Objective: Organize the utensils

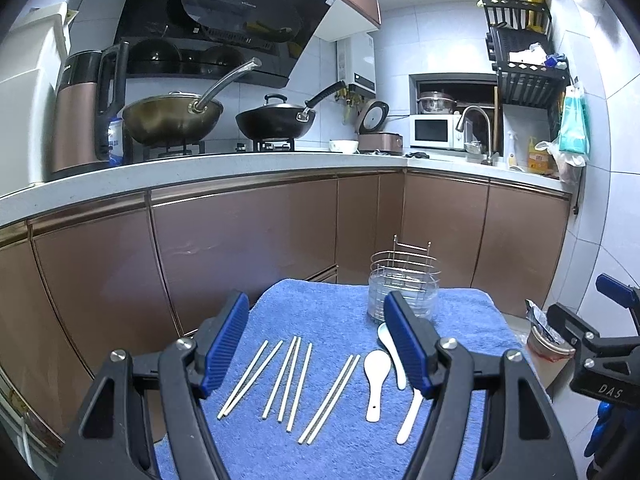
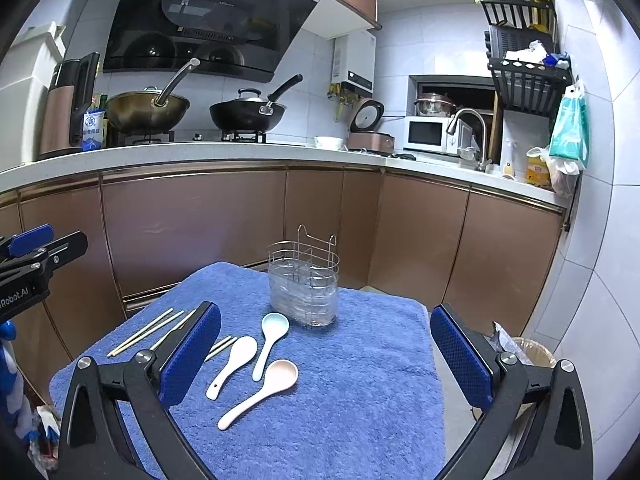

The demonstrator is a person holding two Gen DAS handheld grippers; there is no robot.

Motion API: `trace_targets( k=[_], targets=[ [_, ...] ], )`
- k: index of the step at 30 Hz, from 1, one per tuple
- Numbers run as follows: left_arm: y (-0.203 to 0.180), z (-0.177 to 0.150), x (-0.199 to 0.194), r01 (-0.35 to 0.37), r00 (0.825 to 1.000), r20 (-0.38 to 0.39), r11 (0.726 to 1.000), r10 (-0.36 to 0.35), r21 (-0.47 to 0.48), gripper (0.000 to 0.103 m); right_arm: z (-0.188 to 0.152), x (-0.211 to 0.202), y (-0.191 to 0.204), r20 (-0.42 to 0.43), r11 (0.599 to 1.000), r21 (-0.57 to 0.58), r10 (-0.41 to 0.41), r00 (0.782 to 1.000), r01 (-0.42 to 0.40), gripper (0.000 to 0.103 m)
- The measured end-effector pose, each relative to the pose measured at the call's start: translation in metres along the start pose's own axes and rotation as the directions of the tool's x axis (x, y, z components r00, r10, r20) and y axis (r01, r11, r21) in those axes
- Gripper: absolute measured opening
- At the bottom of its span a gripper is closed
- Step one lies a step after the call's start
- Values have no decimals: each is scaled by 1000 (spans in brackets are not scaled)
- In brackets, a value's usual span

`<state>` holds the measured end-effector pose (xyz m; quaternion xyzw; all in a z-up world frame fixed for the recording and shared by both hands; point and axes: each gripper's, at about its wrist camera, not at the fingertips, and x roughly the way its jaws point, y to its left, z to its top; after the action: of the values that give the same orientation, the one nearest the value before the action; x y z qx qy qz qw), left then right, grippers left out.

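Several pale chopsticks (image 1: 288,380) lie side by side on a blue towel (image 1: 320,320). Three ceramic spoons lie to their right: a white spoon (image 2: 234,364), a light blue spoon (image 2: 270,338) and a pinkish spoon (image 2: 264,392). A wire utensil holder (image 2: 304,288) stands at the towel's far edge and looks empty; it also shows in the left wrist view (image 1: 404,284). My left gripper (image 1: 316,344) is open and empty above the chopsticks. My right gripper (image 2: 326,356) is open and empty above the spoons.
The towel (image 2: 360,400) covers a small table in front of brown kitchen cabinets (image 1: 240,248). A lined bin (image 2: 528,354) stands to the right of the table. The counter above holds woks, a kettle, a microwave and a sink tap.
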<state>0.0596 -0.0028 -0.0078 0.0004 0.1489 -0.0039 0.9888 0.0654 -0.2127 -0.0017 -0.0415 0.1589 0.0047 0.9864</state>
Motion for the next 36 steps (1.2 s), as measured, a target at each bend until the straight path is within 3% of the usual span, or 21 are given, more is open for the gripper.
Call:
trace_targets(
  k=[12,16,20,24,28,30,32,36],
  targets=[
    [35,15,38,4,998,-65,1000,-6,-29,68,6,35,-14,-41,1000,16,17,999,-16,95],
    [50,20,59,22,992,-120,999,-27,-43,68,5,50,-17,-70,999,18,40,997,-39,88],
    [60,19,95,30,976,-215,1000,-31,-6,67,-2,71,-19,-121,996,27,86,989,-84,79],
    [66,7,146,50,930,-366,997,-28,51,67,-14,94,-21,-186,988,51,152,971,-145,63],
    [76,-14,205,105,852,-522,991,-48,80,63,-31,125,-25,-271,971,101,236,933,-216,45],
    [79,-26,230,126,814,-579,988,-53,87,53,-41,143,-25,-317,953,139,299,900,-268,38],
    [86,-39,256,152,762,-643,986,-77,62,45,-53,162,-22,-366,936,165,351,862,-312,32],
    [95,-62,292,172,696,-713,984,-85,51,35,-72,191,-16,-435,910,201,415,799,-364,27]
  ],
)
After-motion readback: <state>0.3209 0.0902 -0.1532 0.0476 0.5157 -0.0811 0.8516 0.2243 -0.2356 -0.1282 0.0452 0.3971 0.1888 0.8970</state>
